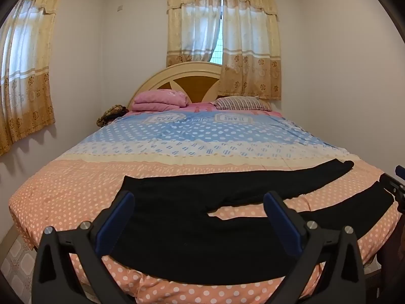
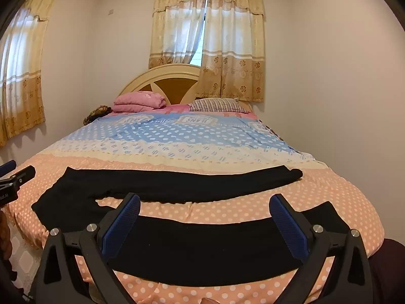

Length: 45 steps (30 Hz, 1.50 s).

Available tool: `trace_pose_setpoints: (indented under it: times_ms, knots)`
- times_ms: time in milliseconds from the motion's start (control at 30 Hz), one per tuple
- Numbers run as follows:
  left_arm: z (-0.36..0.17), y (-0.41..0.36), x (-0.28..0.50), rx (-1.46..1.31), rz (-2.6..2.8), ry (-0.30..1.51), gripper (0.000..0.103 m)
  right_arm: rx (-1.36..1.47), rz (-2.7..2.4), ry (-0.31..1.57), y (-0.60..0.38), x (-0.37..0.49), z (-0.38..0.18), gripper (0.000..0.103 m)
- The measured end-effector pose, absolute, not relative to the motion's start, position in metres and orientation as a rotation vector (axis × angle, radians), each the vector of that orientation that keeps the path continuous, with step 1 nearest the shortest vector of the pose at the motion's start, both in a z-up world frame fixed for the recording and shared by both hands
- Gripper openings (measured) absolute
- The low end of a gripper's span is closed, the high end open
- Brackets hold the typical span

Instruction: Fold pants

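Black pants (image 1: 182, 217) lie spread flat across the foot of the bed, waist to the left, both legs running right with a gap between them. In the right wrist view the far leg (image 2: 192, 185) and the near leg (image 2: 202, 248) lie apart. My left gripper (image 1: 198, 217) is open and empty, held above the waist and seat area. My right gripper (image 2: 203, 217) is open and empty above the near leg. The right gripper's tip shows in the left wrist view (image 1: 395, 187); the left gripper's tip shows in the right wrist view (image 2: 17, 177).
The bed has a polka-dot cover (image 1: 76, 185) in peach, white and blue bands. A folded pink blanket (image 1: 159, 100) and a striped pillow (image 1: 240, 102) lie by the headboard (image 1: 182, 76). Curtained windows and walls surround the bed. Tiled floor (image 1: 17, 266) lies at the left.
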<state>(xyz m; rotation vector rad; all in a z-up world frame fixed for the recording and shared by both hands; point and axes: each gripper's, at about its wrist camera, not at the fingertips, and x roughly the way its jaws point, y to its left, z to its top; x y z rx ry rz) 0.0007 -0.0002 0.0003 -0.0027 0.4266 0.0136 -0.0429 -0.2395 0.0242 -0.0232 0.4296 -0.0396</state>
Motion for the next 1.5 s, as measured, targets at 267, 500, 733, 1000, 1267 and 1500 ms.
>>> trace_pose_setpoints:
  times_ms: [267, 500, 733, 1000, 1267, 1500]
  knots:
    - [-0.004, -0.015, -0.001, 0.013, 0.010, 0.415, 0.103, -0.014, -0.038, 0.431, -0.238, -0.041, 0.020, 0.102]
    - [0.000, -0.008, 0.004, -0.010, 0.002, 0.421, 0.103, -0.009, -0.035, 0.438, -0.244, -0.041, 0.016, 0.102]
    - [-0.003, -0.004, 0.001, -0.010, 0.000, 0.419, 0.103, -0.016, -0.033, 0.451, -0.242, -0.038, 0.011, 0.102]
    - [-0.004, -0.005, 0.001, -0.010, 0.002, 0.418, 0.103, -0.016, -0.032, 0.454, -0.241, -0.038, 0.011, 0.102]
    - [-0.004, -0.004, 0.001, -0.012, 0.000, 0.416, 0.103, -0.015, -0.029, 0.463, -0.242, -0.036, 0.010, 0.102]
    - [-0.005, -0.006, 0.000, -0.007, -0.001, 0.416, 0.103, -0.011, -0.029, 0.461, -0.243, -0.037, 0.008, 0.102]
